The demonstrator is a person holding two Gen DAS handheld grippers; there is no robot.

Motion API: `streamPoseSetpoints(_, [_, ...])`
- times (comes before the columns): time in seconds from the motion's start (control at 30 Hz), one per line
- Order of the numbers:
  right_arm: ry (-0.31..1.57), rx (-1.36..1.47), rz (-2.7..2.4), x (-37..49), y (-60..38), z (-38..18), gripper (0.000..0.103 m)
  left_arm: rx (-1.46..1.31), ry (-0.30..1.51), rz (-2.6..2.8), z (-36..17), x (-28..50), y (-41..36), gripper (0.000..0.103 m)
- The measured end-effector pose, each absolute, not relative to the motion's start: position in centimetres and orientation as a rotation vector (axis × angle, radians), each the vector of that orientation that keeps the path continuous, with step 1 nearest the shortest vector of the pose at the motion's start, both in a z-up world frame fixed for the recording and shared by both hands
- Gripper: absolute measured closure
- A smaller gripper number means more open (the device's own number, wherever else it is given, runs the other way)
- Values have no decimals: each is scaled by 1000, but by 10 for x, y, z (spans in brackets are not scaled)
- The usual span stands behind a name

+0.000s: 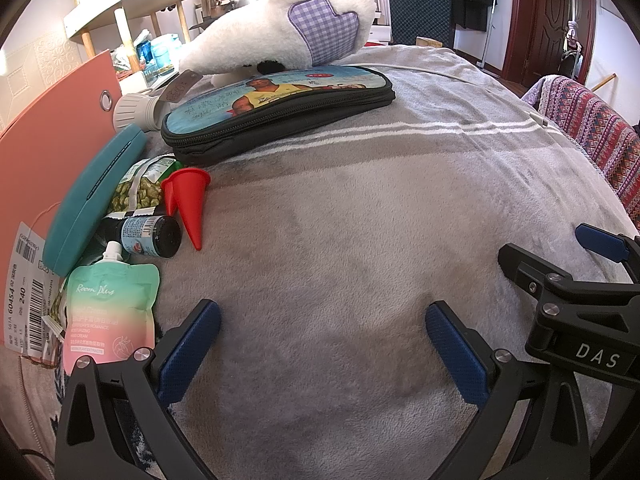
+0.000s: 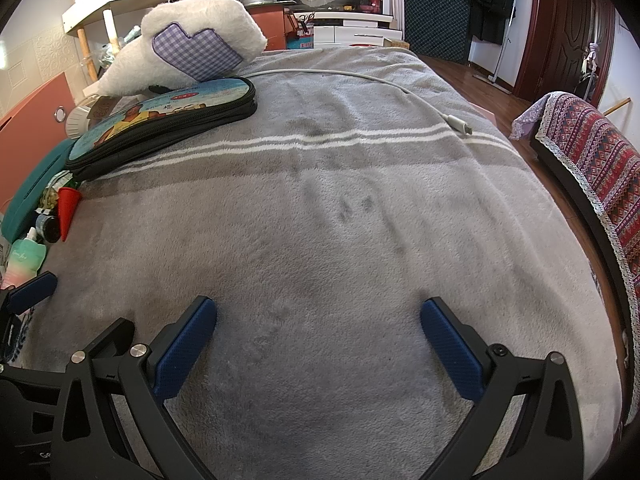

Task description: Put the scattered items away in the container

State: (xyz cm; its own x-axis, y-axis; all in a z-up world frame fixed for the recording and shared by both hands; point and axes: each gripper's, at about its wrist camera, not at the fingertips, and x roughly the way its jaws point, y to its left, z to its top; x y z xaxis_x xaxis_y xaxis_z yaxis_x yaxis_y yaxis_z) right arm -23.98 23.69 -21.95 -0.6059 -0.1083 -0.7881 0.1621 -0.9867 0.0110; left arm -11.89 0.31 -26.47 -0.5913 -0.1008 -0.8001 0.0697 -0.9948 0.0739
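Although both tools hover low over the grey fleece blanket with white stripes, nothing in either view reads as tidied yet, and I judge the task to be at or near its start. The left gripper has its blue-padded jaws spread wide with only blanket between them, and the right gripper is likewise spread and empty. Taking the flat black zip pouch with a printed basketball player as landmark, the scattered items lie in a loose heap: a white plush toy with a lilac checked patch rests on its far edge, a white plastic cap-like piece sits just left of it, and a teal hard glasses case, a bag of green peas, a pair of red plastic cones, a small dark bottle and a mint-and-pink hand-cream pouch crowd near its near-left corner. A salmon-pink flat panel with a metal eyelet, left of the pouch, may belong to the container, though I cannot tell. Well right of the pouch trails a white charging cable. Every item remains to be collected.
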Motion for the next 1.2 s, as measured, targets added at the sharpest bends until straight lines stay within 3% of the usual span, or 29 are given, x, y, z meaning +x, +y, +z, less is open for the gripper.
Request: streamPoseSetpoints(1.2, [92,1311,-2686,-240,237,-220,0,1369,-50,-2717,-265,-117,1,0])
